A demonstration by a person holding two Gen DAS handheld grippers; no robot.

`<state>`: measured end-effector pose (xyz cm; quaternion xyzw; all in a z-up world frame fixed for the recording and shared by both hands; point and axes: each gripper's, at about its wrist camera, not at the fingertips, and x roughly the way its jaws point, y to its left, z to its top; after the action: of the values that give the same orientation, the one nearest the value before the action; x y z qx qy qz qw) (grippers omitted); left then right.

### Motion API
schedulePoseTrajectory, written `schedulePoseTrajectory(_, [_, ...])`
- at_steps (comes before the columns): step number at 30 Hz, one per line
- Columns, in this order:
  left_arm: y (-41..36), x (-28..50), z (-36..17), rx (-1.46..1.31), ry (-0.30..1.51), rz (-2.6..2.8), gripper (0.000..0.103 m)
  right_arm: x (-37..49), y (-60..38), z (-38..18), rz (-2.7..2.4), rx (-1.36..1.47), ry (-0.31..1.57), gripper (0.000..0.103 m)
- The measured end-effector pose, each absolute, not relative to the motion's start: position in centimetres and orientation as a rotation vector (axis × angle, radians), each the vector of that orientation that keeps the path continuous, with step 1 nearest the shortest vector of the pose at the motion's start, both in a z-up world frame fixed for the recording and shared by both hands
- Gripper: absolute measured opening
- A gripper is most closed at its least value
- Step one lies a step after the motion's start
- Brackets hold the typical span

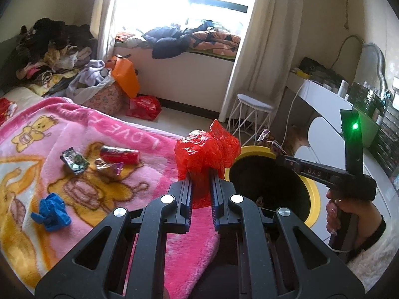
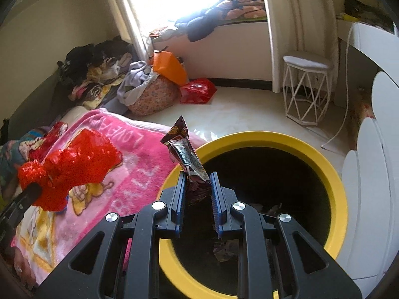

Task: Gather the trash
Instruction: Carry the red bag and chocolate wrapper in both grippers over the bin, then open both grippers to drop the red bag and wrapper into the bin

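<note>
Clearly we had both loads ready: our left gripper, jaws nearly closed, pinched the crumpled red plastic bag just left of the yellow-rimmed black bin; our right gripper clamped the brown foil snack wrapper over its near-left rim. We judged each should reach the dark opening before letting go.

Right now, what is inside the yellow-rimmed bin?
The yellow-rimmed bin is dark inside. A few crumpled wrappers lie at the bottom, partly hidden by the right claw holding a brown snack wrapper over the rim. The rest is too dark to tell.
</note>
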<state>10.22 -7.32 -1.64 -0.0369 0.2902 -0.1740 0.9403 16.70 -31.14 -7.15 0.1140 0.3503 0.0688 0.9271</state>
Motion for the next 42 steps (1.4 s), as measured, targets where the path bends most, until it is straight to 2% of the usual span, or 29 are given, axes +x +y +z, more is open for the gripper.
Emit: schedulePoseTrajectory(42, [-18.1,11.6,-6.1,0.060,0.686,-0.505,0.008,16.3,-39.4,-10.3,-0.072,0.351,0.742,0.019])
